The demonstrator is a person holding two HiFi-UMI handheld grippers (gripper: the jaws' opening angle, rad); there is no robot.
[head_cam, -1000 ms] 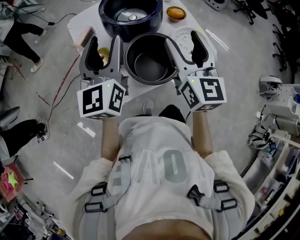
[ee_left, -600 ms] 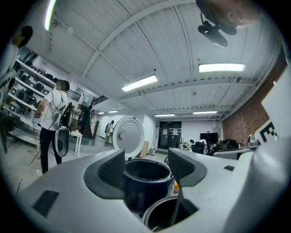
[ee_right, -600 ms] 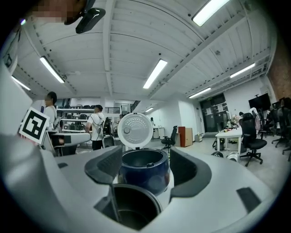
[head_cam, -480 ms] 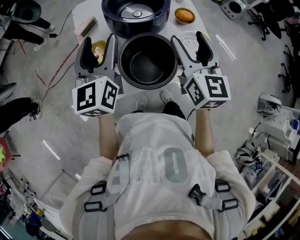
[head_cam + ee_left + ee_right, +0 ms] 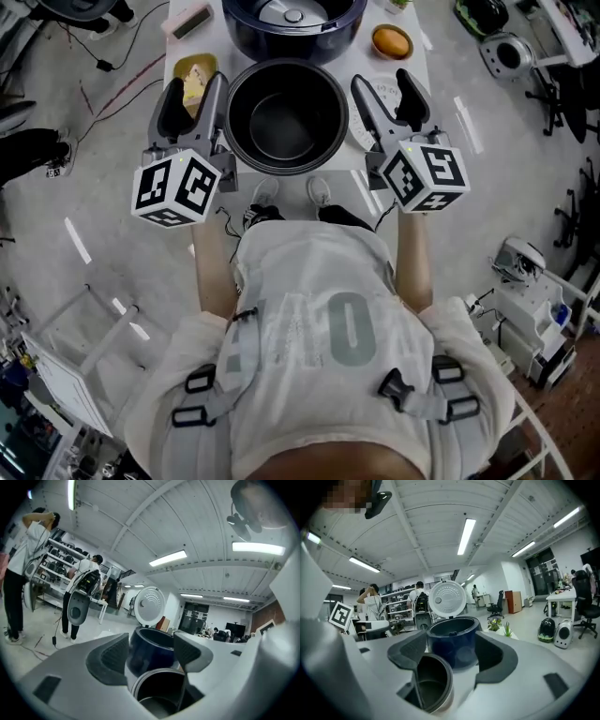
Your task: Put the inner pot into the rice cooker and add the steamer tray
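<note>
Dark inner pot point(image 5: 286, 117) on surface point(image 5: 361, 61), rim loose between jaws: left tool point(image 5: 194, 89) just opening wide, right tool point(image 5: 384, 84) agape. Rice cooker point(image 5: 292, 23) behind.

From overhead, the head camera looks steeply down past the person's chest to the near edge of the surface point(image 5: 208, 45). Cameras ride low behind the left claw point(image 5: 192, 94) and right claw point(image 5: 386, 89), facing level and close. All three views share the rice cooker point(image 5: 292, 23) and inner pot point(image 5: 286, 117).

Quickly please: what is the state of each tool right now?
Left tool: open, jaws just opened wider; inner pot rim between them, not clamped.
Right tool: open; inner pot rim between its jaws, not clamped.
</note>
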